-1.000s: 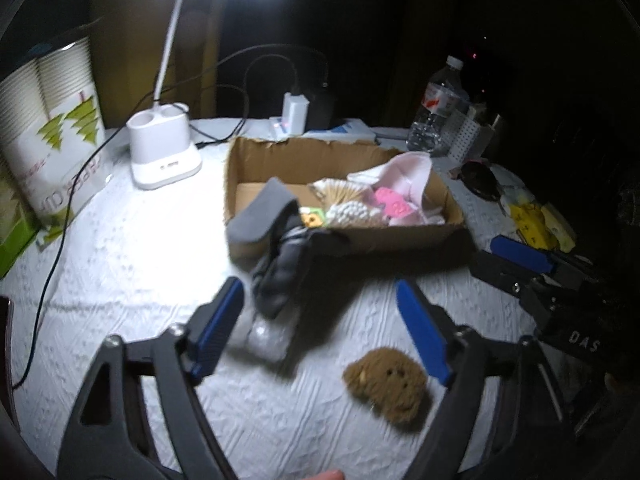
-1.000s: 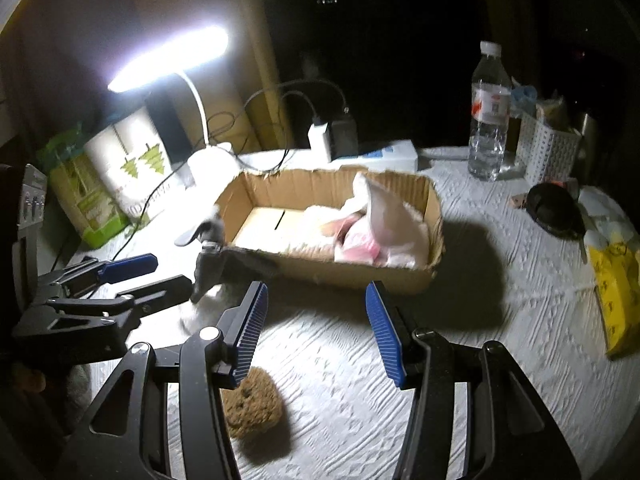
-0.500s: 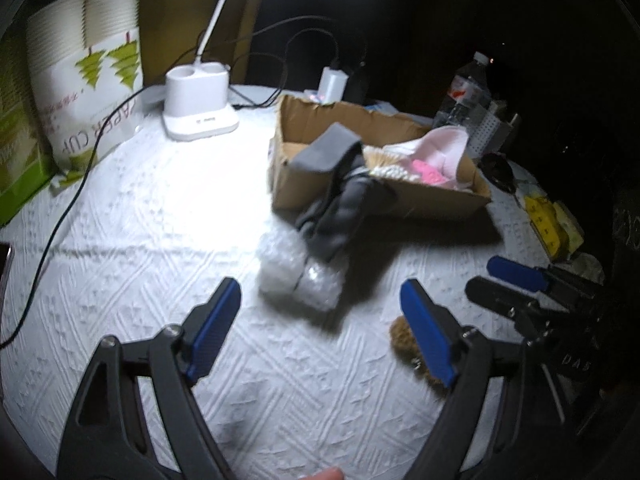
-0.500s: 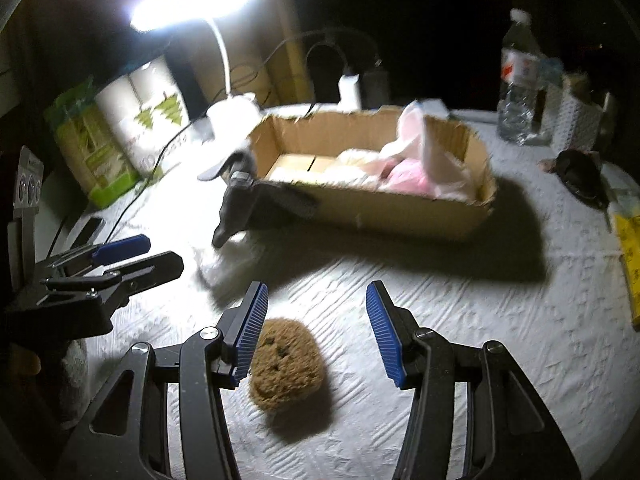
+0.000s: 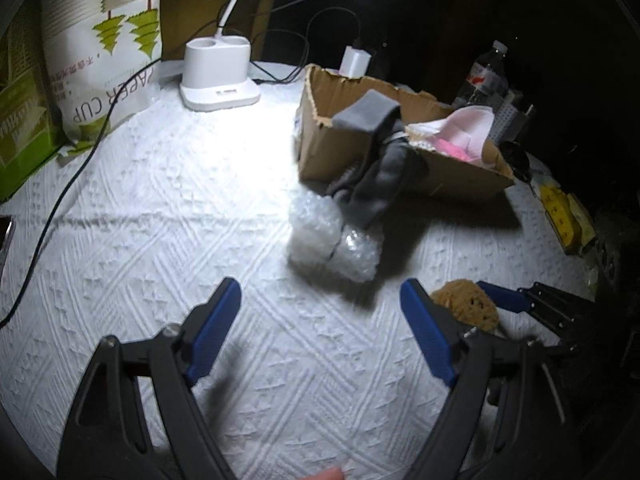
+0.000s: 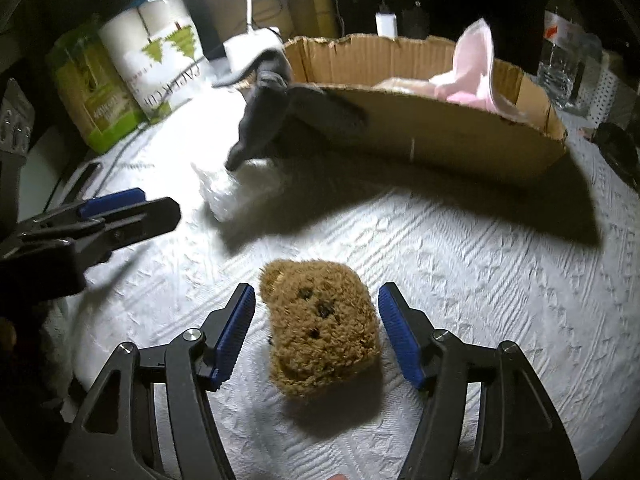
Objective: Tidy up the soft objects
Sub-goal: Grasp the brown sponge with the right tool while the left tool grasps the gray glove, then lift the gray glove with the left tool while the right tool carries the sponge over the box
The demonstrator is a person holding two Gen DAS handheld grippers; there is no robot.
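**Right jaws bracket the bear; left jaws wait wide over bare cloth**

Your right gripper [image 6: 316,330] has the brown plush bear [image 6: 320,324] sitting between its jaws, which stand wide with a visible gap on each side, so nothing is gripped yet. The bear lies face up on the white tablecloth [image 6: 460,272], slightly nearer your left-hand pad than the other. That placement looks deliberate: you are lined up to pinch it across its width, and the soft body will likely squash before it holds firm.

Straight ahead of those jaws, well apart, stands the cardboard box [image 6: 440,128], already holding a pink cloth [image 6: 472,68] and other soft pieces. A grey sock [image 6: 260,116] hangs over the box's near corner, its toe reaching down to a bubble-wrap bundle [image 6: 224,196] on the cloth; both seem still unsorted.

Your left gripper [image 5: 320,332] hovers with jaws wide and nothing between them. The bubble wrap lies just ahead of its tips, so it is probably that hand's next pick.

Both grippers point forward and downward at a shallow tilt, side by side, the left one's fingers showing at the left edge of the right view.
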